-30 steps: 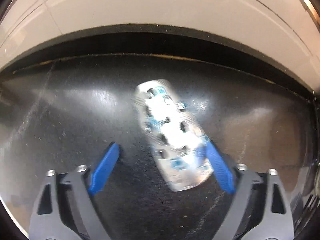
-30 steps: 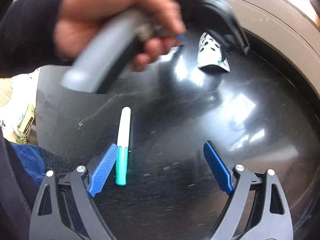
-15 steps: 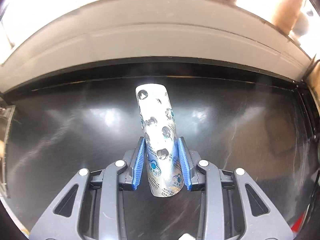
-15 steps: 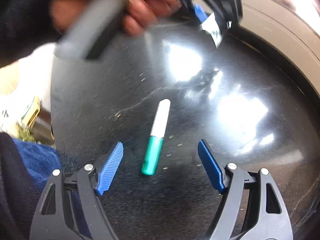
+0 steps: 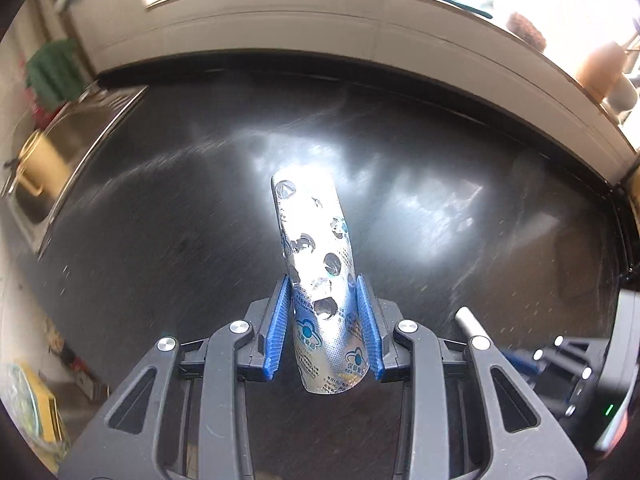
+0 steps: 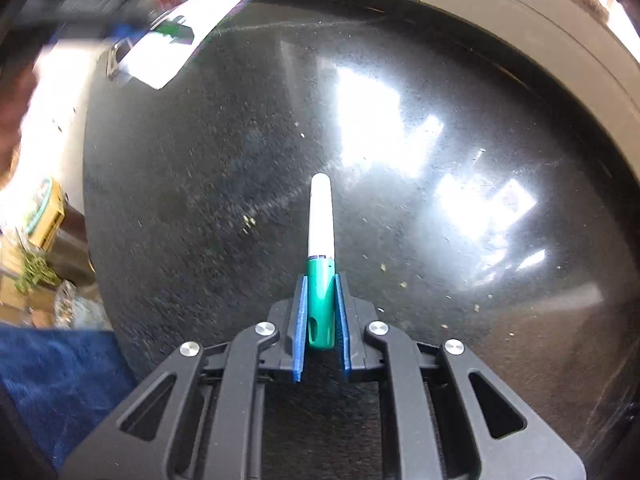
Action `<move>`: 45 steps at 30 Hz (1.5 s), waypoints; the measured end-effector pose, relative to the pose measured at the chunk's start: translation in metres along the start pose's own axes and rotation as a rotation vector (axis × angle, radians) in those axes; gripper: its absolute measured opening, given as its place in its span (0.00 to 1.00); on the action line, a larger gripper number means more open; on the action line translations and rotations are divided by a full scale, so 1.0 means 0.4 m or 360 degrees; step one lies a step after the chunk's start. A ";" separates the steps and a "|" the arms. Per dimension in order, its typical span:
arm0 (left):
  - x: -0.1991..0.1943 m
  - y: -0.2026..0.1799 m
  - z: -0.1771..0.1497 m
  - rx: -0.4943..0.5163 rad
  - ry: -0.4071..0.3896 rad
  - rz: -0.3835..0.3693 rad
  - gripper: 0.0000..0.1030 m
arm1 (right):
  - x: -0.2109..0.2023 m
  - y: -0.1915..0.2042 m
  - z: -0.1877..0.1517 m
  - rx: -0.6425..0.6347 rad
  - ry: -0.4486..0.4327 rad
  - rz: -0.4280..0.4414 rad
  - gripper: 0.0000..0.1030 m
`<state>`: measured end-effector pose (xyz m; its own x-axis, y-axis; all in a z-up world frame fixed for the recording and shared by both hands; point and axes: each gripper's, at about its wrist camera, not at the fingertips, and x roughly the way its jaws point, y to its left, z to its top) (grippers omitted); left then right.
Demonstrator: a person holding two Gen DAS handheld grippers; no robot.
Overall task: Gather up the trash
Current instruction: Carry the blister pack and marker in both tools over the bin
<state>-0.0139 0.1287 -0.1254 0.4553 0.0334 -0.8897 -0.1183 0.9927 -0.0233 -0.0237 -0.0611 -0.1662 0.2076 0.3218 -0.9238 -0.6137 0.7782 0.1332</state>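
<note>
My left gripper (image 5: 325,300) is shut on a silver blister pack (image 5: 316,256) with punched-out pockets, held above the black countertop (image 5: 168,240) and sticking forward from the blue pads. My right gripper (image 6: 320,298) is shut on the green end of a green-and-white marker (image 6: 321,236), whose white end points away over the countertop (image 6: 460,300). In the left wrist view the marker's white end (image 5: 469,320) and the right gripper's black body (image 5: 580,368) show at the lower right.
A steel sink (image 5: 68,136) lies at the countertop's left end. A light wall (image 5: 320,28) runs behind, with a window sill above holding pots (image 5: 600,72). Crumbs (image 6: 248,222) dot the counter. Blue cloth (image 6: 52,380) and yellow boxes (image 6: 46,220) sit off its left edge.
The left gripper closed on the blister pack, lifted it and swung left toward the sink. The right gripper moved over the marker and closed on its green end.
</note>
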 end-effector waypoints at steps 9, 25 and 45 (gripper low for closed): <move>-0.105 0.224 -0.131 -0.0259 -0.0040 0.0165 0.32 | -0.051 0.124 0.154 -0.0087 -0.0093 0.0174 0.14; -0.180 0.541 -0.388 -0.0773 -0.0007 0.0404 0.33 | -0.001 0.616 0.380 -0.0616 -0.0058 0.0594 0.14; -0.103 0.867 -0.654 -0.1245 0.0038 0.0475 0.35 | 0.232 1.146 0.416 -0.1016 0.0336 0.0818 0.14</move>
<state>-0.3047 0.4412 -0.2161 0.2899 0.2707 -0.9180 -0.8130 0.5757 -0.0869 -0.1590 0.4153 -0.1313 -0.3227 0.3954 -0.8600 -0.9185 0.0885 0.3854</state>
